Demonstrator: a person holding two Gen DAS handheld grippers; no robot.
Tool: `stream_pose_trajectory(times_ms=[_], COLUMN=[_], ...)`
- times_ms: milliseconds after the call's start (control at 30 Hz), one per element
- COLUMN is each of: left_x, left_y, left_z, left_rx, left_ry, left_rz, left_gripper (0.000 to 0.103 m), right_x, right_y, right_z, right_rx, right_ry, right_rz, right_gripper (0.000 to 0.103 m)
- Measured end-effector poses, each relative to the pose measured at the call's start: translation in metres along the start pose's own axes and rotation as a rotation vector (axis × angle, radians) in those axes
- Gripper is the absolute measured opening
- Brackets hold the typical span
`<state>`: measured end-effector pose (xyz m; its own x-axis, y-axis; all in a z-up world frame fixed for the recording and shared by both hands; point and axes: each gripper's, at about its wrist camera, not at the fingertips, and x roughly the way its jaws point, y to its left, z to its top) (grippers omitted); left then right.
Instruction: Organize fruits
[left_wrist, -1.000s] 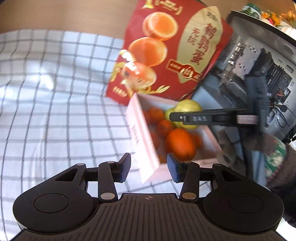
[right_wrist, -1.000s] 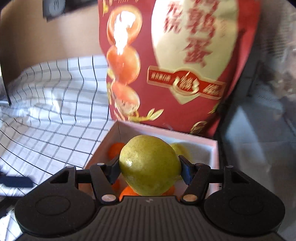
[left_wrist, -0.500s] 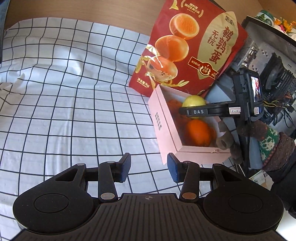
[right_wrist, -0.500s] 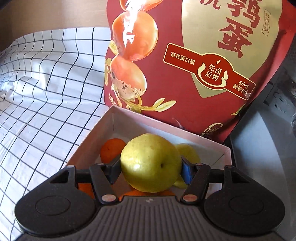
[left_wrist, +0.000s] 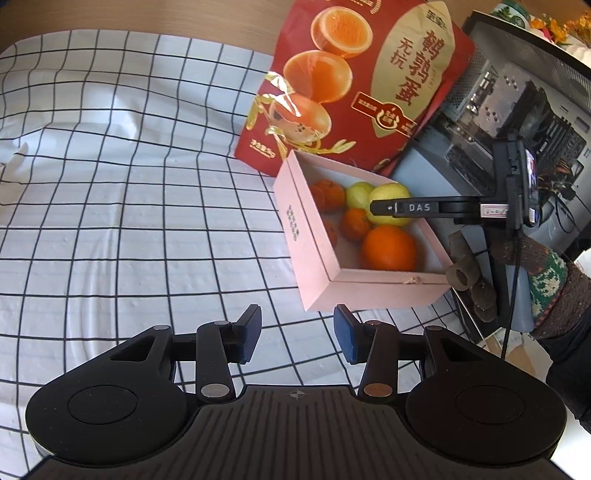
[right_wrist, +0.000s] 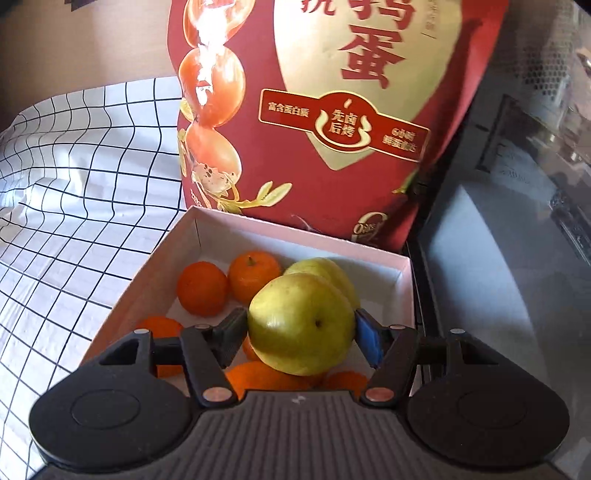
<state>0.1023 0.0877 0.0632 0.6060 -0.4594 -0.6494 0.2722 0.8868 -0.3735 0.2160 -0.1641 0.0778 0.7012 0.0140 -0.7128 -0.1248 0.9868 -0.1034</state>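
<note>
The right gripper (right_wrist: 301, 334), jaws clamped on a pear (right_wrist: 300, 325), hangs over the pink box (right_wrist: 400, 263), ready to set it among the oranges (right_wrist: 202, 283) and let go, while the left gripper (left_wrist: 297, 334) waits, jaws wide and empty.

Bright daylight, glare on red bag (right_wrist: 207, 74), fisheye-warped edges

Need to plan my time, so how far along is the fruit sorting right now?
Nearly finished. Oranges and one pear already lie in the pink box. The right gripper holds a second pear over the box, yet to be released. The left gripper is open and empty.
</note>
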Motion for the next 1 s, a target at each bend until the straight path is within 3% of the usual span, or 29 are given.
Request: stream_pose_trajectory(times_ms=[267, 467, 633, 867, 1000], left_x=[0.012, 0.026, 0.030, 0.040, 0.048], left_y=[-0.009, -0.017, -0.021, -0.017, -0.025], left_z=[-0.008, -0.018, -0.023, -0.040, -0.061], left_rx=[0.018, 0.041, 0.079, 0.138, 0.127], left_ry=[0.026, 0.063, 0.071, 0.066, -0.015], left_rz=[0.005, -0.005, 0.011, 0.089, 0.140], left_gripper=[0.048, 0.048, 0.048, 0.048, 0.048], right_x=[-0.033, -0.065, -0.086, -0.096, -0.086], right_y=[-0.022, -0.015, -0.006, 0.033, 0.044], right_z=[-0.020, -0.041, -0.065, -0.118, -0.149], right_rx=[0.106, 0.064, 0.095, 0.155, 0.172], right_ry=[-0.083, -0.145, -0.138, -0.094, -0.031], right_rz=[0.133, 0.119, 0.149, 0.020, -0.013], right_gripper=[0.063, 0.063, 0.063, 0.070, 0.070])
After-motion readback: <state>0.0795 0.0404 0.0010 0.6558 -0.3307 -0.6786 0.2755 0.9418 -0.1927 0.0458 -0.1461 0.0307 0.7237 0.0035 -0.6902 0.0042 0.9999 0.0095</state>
